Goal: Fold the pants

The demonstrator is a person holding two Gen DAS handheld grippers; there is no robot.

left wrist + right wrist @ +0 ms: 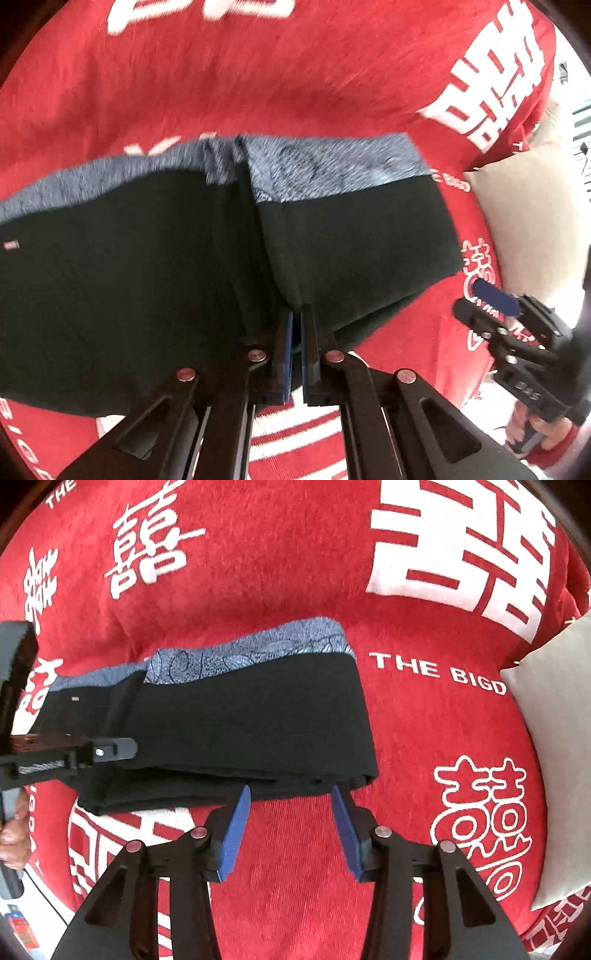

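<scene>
The pants [251,723] are black with a blue-grey patterned band along the far edge. They lie folded on a red bedspread [295,572]. In the left wrist view the pants [147,258] fill the middle, and my left gripper [297,314] is shut on their near folded edge, which is lifted into a ridge. My right gripper [290,797] is open, its blue pads just short of the pants' near right edge, holding nothing. It also shows at the right of the left wrist view [491,299]. The left gripper shows at the left of the right wrist view [114,751].
The red bedspread carries large white characters and the words "THE BIGD". A beige pillow [554,757] lies at the right, also in the left wrist view [524,221]. A hand [14,834] holds the left gripper's handle.
</scene>
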